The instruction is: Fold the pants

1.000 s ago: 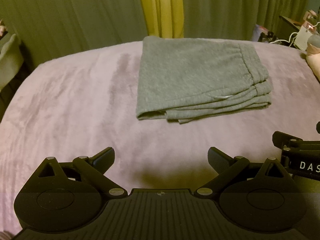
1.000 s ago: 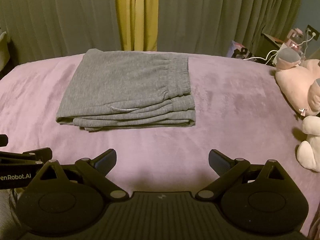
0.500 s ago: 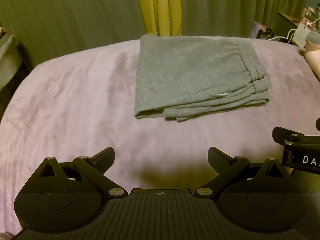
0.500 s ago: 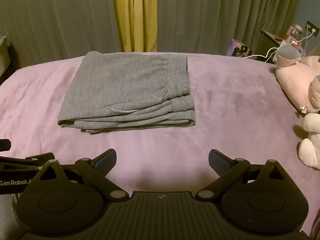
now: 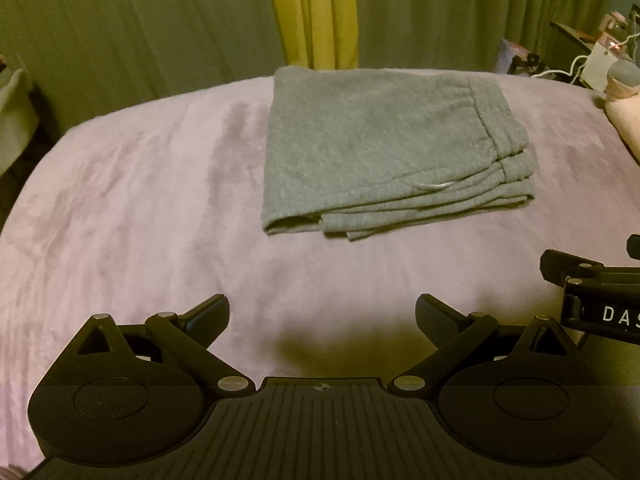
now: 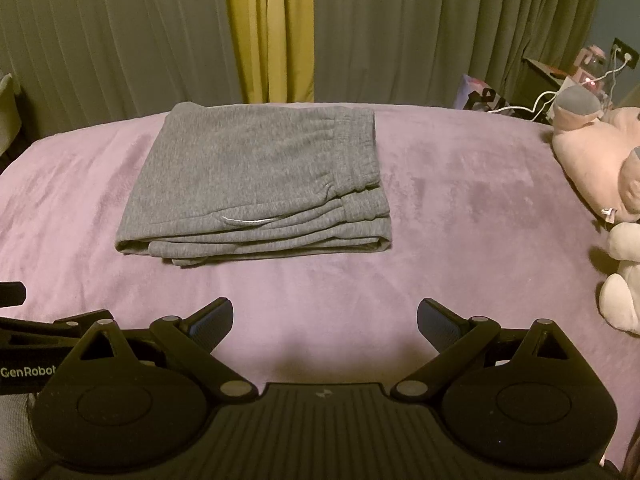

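The grey pants lie folded in a flat stack of several layers on the purple blanket, waistband to the right; they also show in the right wrist view. My left gripper is open and empty, well short of the pants, over the blanket. My right gripper is open and empty, also short of the pants. The right gripper's side shows at the right edge of the left wrist view. The left gripper's side shows at the left edge of the right wrist view.
Pink and white plush toys lie on the blanket at the right. A nightstand with cables and small items stands behind them. Green and yellow curtains hang behind the bed. The blanket's left edge drops off.
Both grippers have drawn back slightly and lifted a little; the pants sit a bit farther away and lower in view. The pants have not moved.
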{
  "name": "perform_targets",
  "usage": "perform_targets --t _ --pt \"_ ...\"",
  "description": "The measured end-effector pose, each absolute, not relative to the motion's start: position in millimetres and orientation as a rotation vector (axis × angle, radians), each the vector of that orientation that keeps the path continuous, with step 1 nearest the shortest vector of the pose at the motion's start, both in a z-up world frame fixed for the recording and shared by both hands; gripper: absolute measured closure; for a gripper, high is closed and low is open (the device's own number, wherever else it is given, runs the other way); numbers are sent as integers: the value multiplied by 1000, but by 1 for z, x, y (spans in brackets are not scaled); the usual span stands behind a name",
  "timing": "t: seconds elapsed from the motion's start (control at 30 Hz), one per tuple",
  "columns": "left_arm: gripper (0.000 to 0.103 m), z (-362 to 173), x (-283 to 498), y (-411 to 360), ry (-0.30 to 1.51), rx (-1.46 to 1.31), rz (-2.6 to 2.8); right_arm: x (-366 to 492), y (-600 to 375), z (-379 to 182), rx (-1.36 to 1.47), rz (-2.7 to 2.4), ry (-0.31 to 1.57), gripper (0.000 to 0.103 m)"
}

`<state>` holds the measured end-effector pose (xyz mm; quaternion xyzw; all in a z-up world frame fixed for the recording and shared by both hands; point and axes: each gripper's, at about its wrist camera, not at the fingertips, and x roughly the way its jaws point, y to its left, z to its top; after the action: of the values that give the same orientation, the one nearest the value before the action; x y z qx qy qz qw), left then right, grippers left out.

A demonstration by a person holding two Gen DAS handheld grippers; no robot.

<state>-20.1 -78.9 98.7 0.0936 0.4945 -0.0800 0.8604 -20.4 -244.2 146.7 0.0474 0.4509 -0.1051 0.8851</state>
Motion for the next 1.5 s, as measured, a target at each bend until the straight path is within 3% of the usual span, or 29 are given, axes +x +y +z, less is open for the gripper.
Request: perform_targets --t 1.5 --pt "1 97 -19 -79 1029 197 -159 -21 -245 141 118 -216 943 4"
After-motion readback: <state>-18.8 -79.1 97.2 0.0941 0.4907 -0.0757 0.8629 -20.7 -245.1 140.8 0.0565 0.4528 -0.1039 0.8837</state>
